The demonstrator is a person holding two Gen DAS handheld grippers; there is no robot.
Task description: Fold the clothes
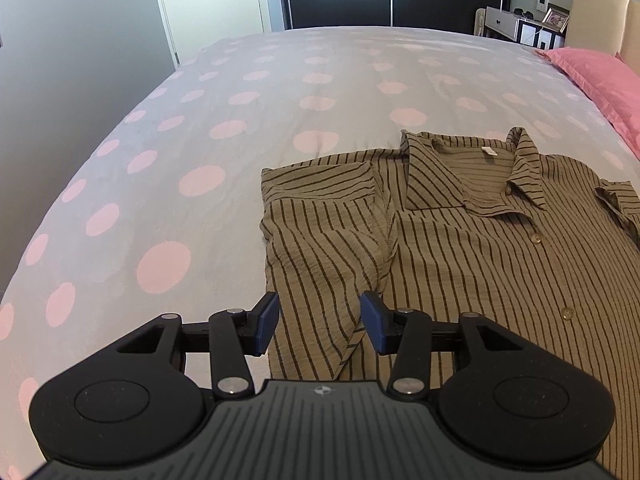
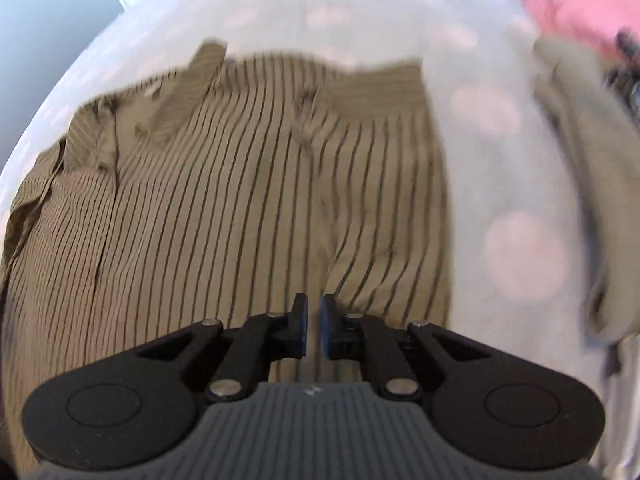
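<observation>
An olive shirt with dark stripes (image 1: 480,248) lies flat and buttoned on the bed, collar toward the far side. Its left sleeve is folded in over the body. My left gripper (image 1: 320,320) hovers open above the shirt's left edge, with striped cloth beneath the gap and none pinched. The right wrist view is blurred. There the same shirt (image 2: 224,184) fills the middle, and my right gripper (image 2: 314,328) hangs over its lower part. Its jaws stand almost together with a thin slit between them, and I see nothing held in it.
The bedcover (image 1: 200,140) is pale with pink dots. A pink pillow (image 1: 600,80) lies at the far right by the headboard. A beige garment (image 2: 580,160) lies right of the shirt. A white side table (image 1: 516,26) and dark wardrobe stand beyond the bed.
</observation>
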